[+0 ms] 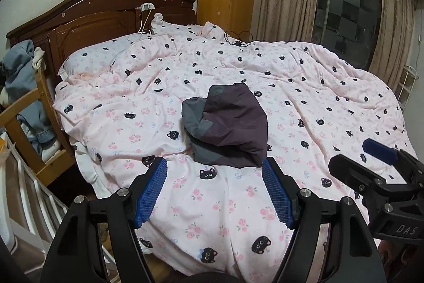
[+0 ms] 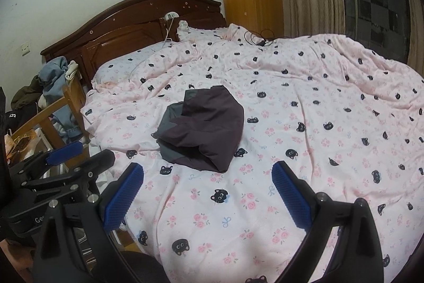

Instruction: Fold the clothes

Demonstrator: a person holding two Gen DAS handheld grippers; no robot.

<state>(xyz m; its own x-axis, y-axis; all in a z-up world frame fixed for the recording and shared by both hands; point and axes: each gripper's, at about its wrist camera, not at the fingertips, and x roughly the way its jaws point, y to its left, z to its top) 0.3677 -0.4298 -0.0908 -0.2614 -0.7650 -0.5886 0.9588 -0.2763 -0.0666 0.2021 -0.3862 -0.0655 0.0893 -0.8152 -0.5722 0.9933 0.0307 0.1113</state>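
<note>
Garment [image 1: 228, 126], dark purple and grey, lies folded on the quilt [image 1: 304, 86] straight ahead of both grippers, touching neither. The left gripper [image 1: 214, 192] and right gripper [image 2: 208, 199] hang released and empty, left seemingly nearer.

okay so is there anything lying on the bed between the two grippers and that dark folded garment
Nothing visible does. The dark folded garment lies alone on the pink duvet, and only bare duvet runs from it back to the open left gripper and open right gripper. The black cable lies far behind it, near the headboard.
</note>
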